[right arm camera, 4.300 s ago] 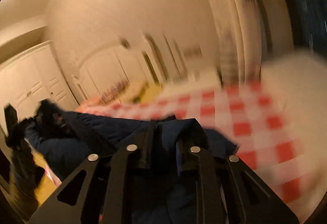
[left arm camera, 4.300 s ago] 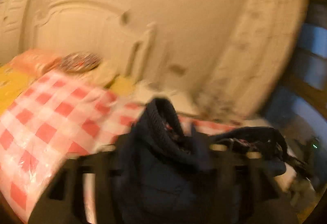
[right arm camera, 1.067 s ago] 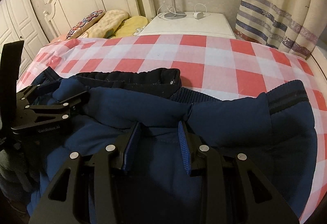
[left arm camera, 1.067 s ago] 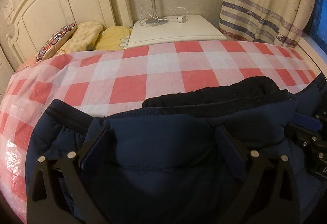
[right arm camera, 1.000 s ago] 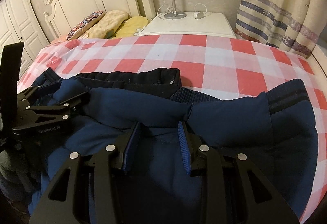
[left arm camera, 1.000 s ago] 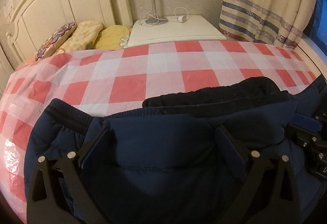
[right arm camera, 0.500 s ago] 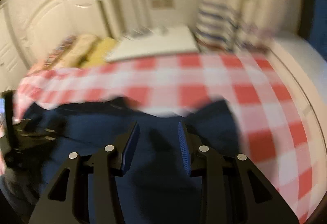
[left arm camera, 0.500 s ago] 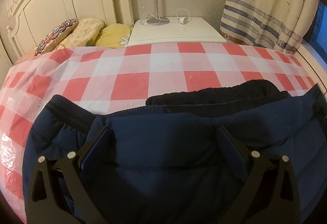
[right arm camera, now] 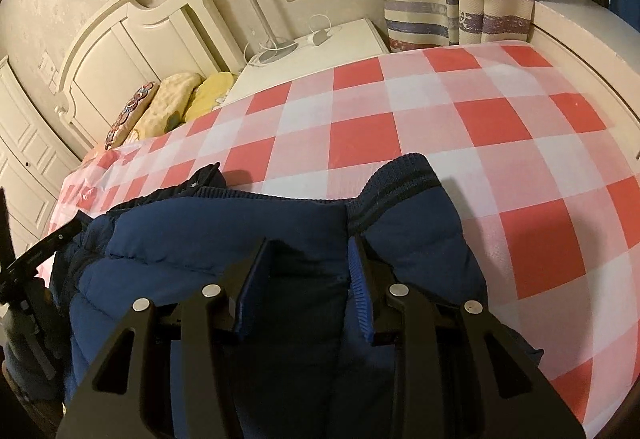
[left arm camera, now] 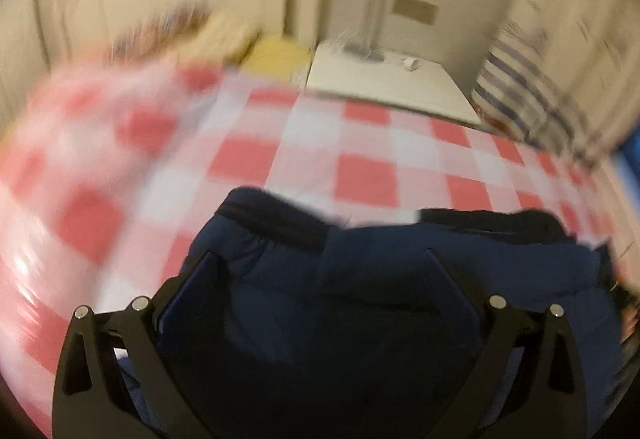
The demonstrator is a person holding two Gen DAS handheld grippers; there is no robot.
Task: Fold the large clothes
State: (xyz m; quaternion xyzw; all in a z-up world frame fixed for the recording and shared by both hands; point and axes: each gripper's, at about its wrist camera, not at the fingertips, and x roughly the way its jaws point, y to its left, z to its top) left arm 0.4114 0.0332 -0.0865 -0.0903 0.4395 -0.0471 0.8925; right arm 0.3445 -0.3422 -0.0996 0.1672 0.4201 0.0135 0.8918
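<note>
Tools first: my right tool (right arm camera: 308,275) has its pads pinched on a puffy fold of the navy jacket (right arm camera: 224,235), gap narrow and same as a second ago. My left tool (left arm camera: 320,287) has its fingers spread wide over the jacket (left arm camera: 360,291), padding bulging between them. I can't tell if those pads actually press; left view is smeared with motion.

What changed: a second ago both views sat square on the bed with the jacket spread wide across the bottom. Now both have swung. In the right view the headboard (right arm camera: 132,51) tilts off to 10 o'clock and the ribbed cuff (right arm camera: 404,179) stands up at 1 o'clock from the tool. In the left view the other cuff (left arm camera: 276,215) has slid from far left to about 11 o'clock of the tool. The dark collar (left arm camera: 500,219) now sits at 2 o'clock.

Jacket lies on the checked sheet (right arm camera: 460,119) at the near edge of the bed, bunched at both tools, not flat.

My read: the jacket is being dragged and turned to lay it out. No fold made yet. Left grip needs checking before the next pull.
</note>
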